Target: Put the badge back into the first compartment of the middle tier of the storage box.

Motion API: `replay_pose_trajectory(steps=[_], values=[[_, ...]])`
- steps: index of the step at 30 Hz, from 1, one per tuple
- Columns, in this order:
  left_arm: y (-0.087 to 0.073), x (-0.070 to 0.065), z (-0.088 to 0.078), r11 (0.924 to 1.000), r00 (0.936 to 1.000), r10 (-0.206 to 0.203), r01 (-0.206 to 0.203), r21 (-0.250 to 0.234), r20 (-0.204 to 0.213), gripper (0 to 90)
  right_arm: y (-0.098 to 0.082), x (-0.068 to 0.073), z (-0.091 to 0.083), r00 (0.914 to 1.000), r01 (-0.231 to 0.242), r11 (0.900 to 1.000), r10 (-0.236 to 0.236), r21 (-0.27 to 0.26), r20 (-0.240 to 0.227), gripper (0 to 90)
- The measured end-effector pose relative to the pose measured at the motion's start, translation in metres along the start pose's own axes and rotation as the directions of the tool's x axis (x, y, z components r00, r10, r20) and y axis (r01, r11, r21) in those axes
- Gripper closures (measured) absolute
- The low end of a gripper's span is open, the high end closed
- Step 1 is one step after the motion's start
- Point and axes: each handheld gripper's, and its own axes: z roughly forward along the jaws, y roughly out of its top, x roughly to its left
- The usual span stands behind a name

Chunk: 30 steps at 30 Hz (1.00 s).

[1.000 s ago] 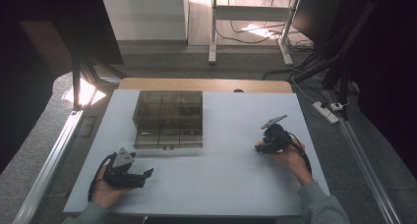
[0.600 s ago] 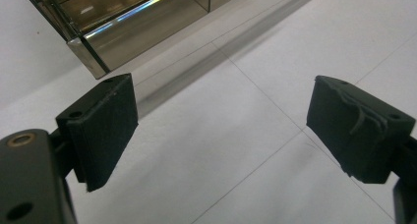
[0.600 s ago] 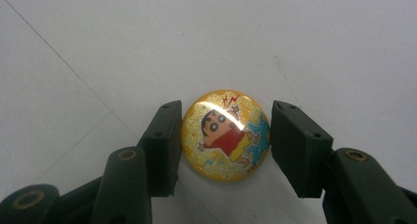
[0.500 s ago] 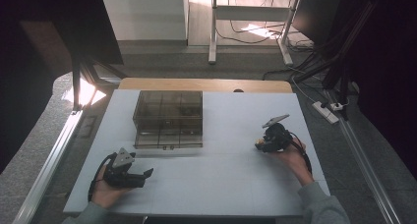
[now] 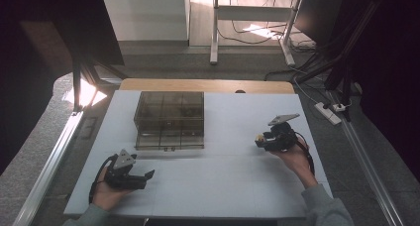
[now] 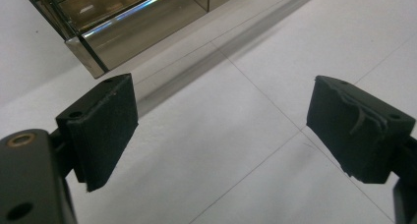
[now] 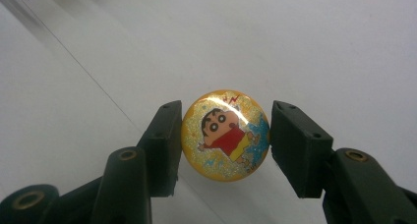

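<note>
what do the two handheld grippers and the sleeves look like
Both the left gripper and the right gripper are black, each topped by a grey three-cornered plate with a dark cable trailing back. The jaws are blocky, with black padded faces and brass-coloured pivot screws. The person wears grey sleeves.

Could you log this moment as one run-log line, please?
right gripper: shut on badge | left gripper: open, nothing held, on table | box: apart from both
</note>
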Motion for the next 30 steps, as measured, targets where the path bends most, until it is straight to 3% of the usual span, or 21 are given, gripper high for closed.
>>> replay_pose_trajectory(steps=[8,25,30], values=[[0.000,0.000,0.000,1.0000,1.0000,-0.001,0.001,0.001,0.000,12.3,0.003,0.004,-0.006,0.9992,-0.019,0.998,0.016,-0.065,-0.036,46.5],[0.000,0.000,0.000,1.0000,1.0000,0.000,0.000,0.001,0.000,12.4,0.011,0.017,-0.012,0.9990,0.030,0.991,-0.034,-0.133,-0.029,46.5],[0.000,0.000,0.001,1.0000,1.0000,0.001,-0.001,0.002,0.000,12.4,0.014,0.022,-0.014,0.9982,0.030,0.987,-0.038,-0.160,-0.047,46.5]])
